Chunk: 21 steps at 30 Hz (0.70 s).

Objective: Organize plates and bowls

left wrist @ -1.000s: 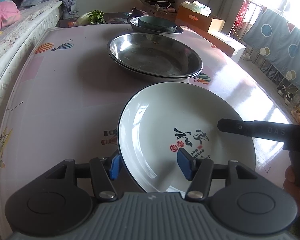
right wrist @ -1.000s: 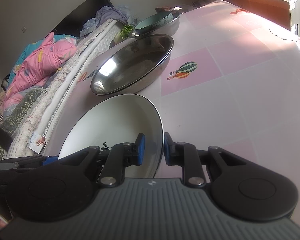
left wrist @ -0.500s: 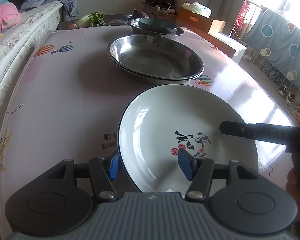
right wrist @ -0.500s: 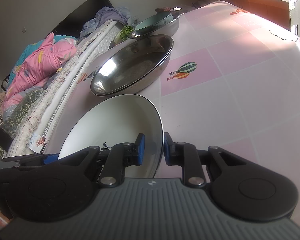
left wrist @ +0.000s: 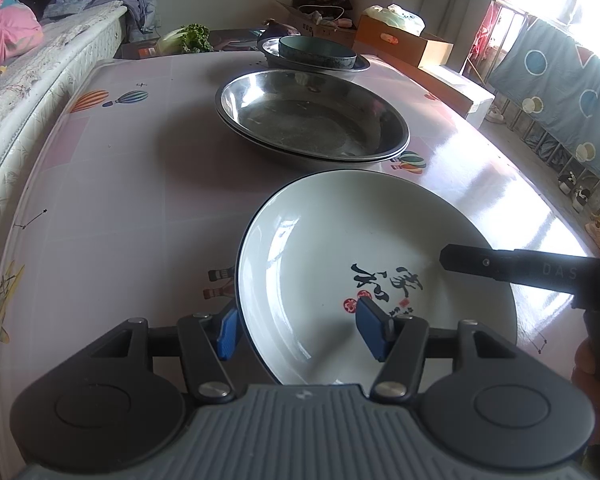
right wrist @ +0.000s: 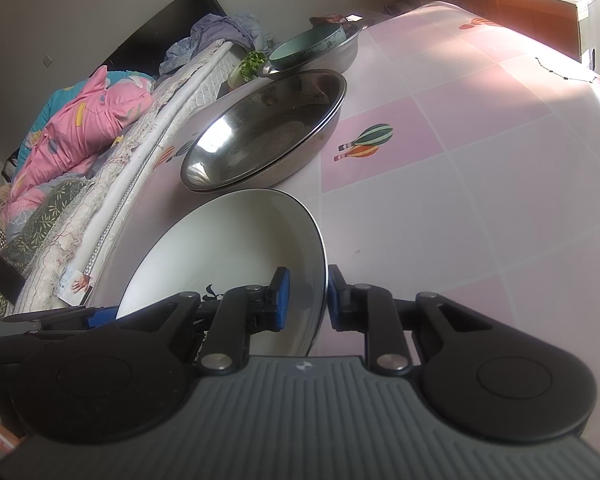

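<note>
White plate (left wrist: 340, 264) near table edge, just short of stacked steel basins (left wrist: 312, 120); not yet stacked. Right gripper (right wrist: 305, 300) clamped narrow on its rim. Left gripper (left wrist: 296, 332) half spread, straddling opposite rim, no grip. Teal bowl (left wrist: 318, 53) already nested in far steel basin (left wrist: 360, 66).

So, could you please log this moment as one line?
right gripper: shut on white plate rim | left gripper: open, astride rim | steel basins: stacked behind

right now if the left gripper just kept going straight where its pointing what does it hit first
Probably the white plate: the left gripper straddles its near rim, jaws open, aimed down into its well. Depth is hard to judge.
</note>
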Tool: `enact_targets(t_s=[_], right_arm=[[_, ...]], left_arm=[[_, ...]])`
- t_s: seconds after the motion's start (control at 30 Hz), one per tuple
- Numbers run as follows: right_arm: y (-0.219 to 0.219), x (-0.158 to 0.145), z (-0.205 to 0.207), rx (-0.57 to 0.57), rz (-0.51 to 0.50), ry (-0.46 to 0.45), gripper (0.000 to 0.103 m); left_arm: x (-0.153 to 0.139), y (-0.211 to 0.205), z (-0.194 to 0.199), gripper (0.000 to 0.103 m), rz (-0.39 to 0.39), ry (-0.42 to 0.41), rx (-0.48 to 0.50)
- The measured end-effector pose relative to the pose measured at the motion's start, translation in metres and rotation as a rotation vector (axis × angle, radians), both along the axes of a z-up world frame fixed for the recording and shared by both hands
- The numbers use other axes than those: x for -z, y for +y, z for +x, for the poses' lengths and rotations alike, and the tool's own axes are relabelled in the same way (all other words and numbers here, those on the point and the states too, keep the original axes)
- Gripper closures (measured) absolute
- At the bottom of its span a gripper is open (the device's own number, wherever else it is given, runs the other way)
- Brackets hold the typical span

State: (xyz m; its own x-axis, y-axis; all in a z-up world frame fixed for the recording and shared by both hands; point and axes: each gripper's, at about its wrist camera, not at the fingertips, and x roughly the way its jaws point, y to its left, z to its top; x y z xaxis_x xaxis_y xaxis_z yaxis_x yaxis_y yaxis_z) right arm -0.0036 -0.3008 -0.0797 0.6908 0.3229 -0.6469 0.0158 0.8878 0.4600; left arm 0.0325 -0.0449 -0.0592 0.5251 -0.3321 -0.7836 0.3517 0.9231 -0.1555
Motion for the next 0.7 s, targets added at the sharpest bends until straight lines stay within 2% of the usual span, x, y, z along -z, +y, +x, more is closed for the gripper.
enact_targets(t_s=[0.3, 0.7], right_arm=[[0.0, -0.004, 0.003, -0.013, -0.027, 0.011, 0.082], [0.003, -0.004, -0.012, -0.009, -0.077, -0.006, 0.083]], left_arm=[[-0.004, 0.001, -0.003, 0.043, -0.013, 0.025, 0.016], [0.0, -0.006, -0.004, 0.049, 0.031, -0.013, 0.03]])
